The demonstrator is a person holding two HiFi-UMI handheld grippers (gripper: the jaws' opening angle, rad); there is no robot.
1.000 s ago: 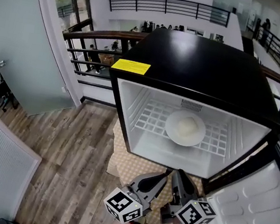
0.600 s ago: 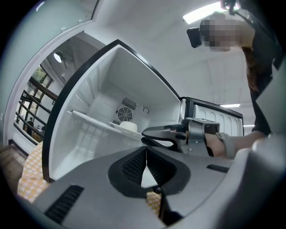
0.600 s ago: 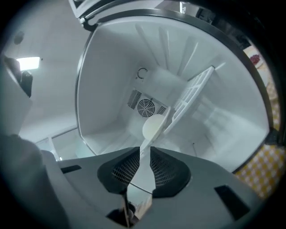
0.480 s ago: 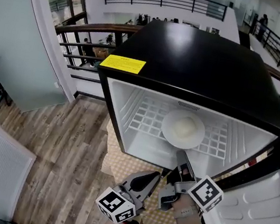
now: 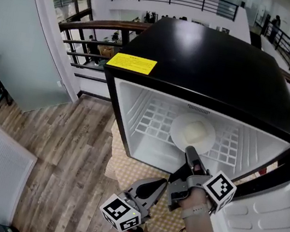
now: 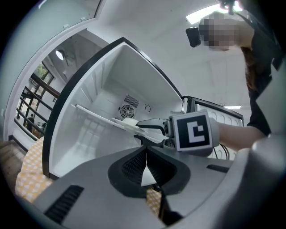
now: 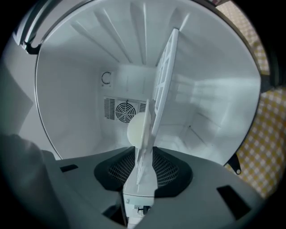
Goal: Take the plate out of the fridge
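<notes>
Our right tongs [image 5: 190, 150] were spread around the plate [image 5: 179, 130] rim, and our left tongs [image 5: 164, 182] were pressed together. A weak pinch could drop it.

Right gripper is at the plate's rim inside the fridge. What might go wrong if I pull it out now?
The right gripper has its jaws astride only the near rim of the plate, so the plate may slip or tip. The pale round food looks loose on it and might roll off. The left gripper hangs shut below the fridge opening, giving no support.
</notes>
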